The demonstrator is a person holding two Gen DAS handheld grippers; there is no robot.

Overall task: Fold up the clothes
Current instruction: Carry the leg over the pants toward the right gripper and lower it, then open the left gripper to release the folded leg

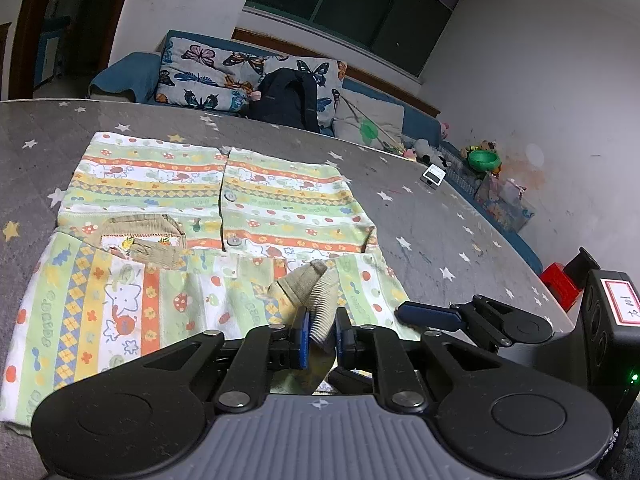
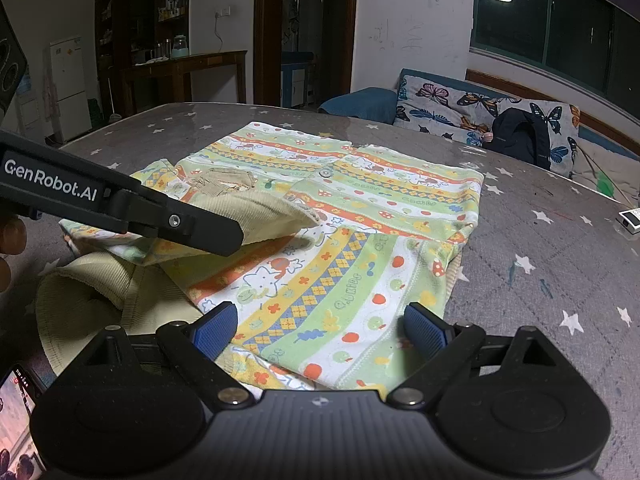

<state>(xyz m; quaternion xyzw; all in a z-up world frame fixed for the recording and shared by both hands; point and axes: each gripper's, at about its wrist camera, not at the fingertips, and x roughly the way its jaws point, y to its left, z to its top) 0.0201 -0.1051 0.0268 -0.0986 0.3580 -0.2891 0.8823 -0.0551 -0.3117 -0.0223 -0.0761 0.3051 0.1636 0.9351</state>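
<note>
A child's patterned cardigan (image 1: 256,196) with green, orange and yellow stripes lies on the grey starred bed cover (image 1: 432,216), sleeves folded across its front. My left gripper (image 1: 322,334) is shut on the ribbed beige cuff (image 1: 320,304) of a sleeve, held just above the garment. In the right wrist view the cardigan (image 2: 360,216) spreads ahead. My right gripper (image 2: 320,332) is open and empty, its blue pads (image 2: 214,330) on either side of the near sleeve. The left gripper's arm (image 2: 120,204) crosses in from the left with the beige cuff (image 2: 264,216).
A butterfly-print pillow (image 1: 208,76) and a dark backpack (image 1: 288,96) lie beyond the bed's far edge. Toys and a green bowl (image 1: 484,158) sit at the right. A small white device (image 1: 434,176) rests on the cover. A phone (image 2: 18,420) shows lower left.
</note>
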